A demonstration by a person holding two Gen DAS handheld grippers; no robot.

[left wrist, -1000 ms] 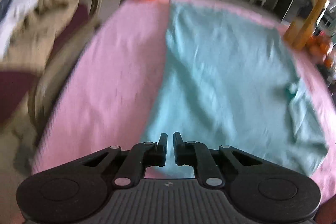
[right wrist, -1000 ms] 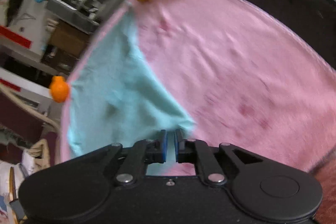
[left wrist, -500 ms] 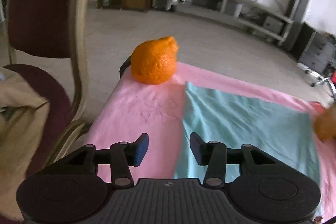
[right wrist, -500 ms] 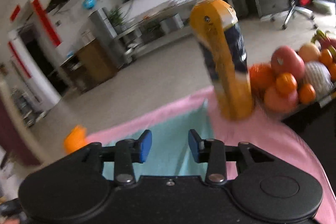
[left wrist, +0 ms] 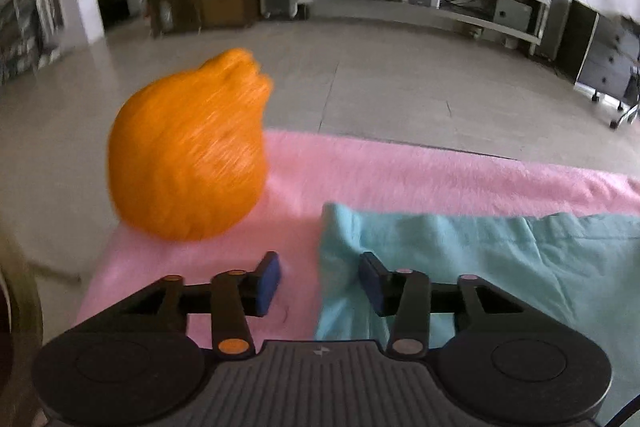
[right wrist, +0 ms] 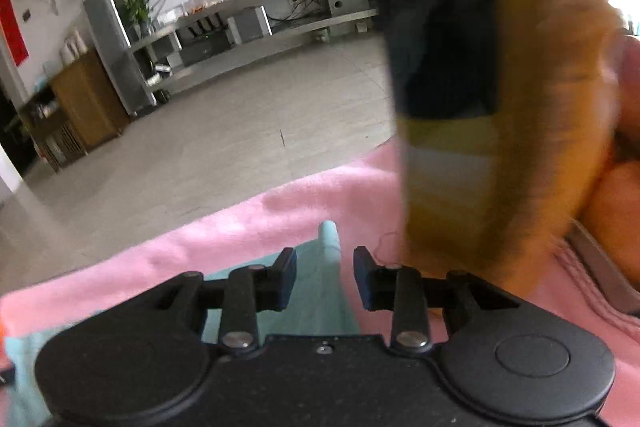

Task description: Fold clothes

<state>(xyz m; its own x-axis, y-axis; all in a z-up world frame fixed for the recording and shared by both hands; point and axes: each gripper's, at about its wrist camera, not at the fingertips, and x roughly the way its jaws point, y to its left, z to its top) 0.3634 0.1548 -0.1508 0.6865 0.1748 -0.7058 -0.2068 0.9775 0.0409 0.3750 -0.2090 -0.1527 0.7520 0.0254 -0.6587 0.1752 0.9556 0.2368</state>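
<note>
Your garment (left wrist: 500, 267) is a pale teal cloth lying flat on the pink cover (left wrist: 440, 175) of the worktop, reaching almost to the cover's far edge. In the left wrist view its near-left corner is bunched into a soft upright ridge, with a hemmed edge running off to the right and a few shallow creases across the flat part. In the right wrist view the same cloth (right wrist: 320, 291) narrows to a raised, pinched point just ahead of your fingers.

Your left tool (left wrist: 318, 281) is released, jaws spread wide. The cloth's left edge runs up between them: the left pad sits over bare pink cover, the right pad over the teal fabric. Nothing is gripped.

Your right tool (right wrist: 325, 277) is also released, jaws apart, with the pointed teal corner standing in the gap between the pads. You cannot tell from this view whether either pad touches it.

A large knobbly orange fruit (left wrist: 188, 151) rests on the pink cover just beyond and left of your left tool, near the cloth's corner but apart from it. Close on the right of your right tool stands a blurred orange bottle (right wrist: 520, 127) with a dark label. Behind it, at the frame's edge, orange fruit (right wrist: 616, 211) sits in a container whose grey rim is only partly visible.
</note>
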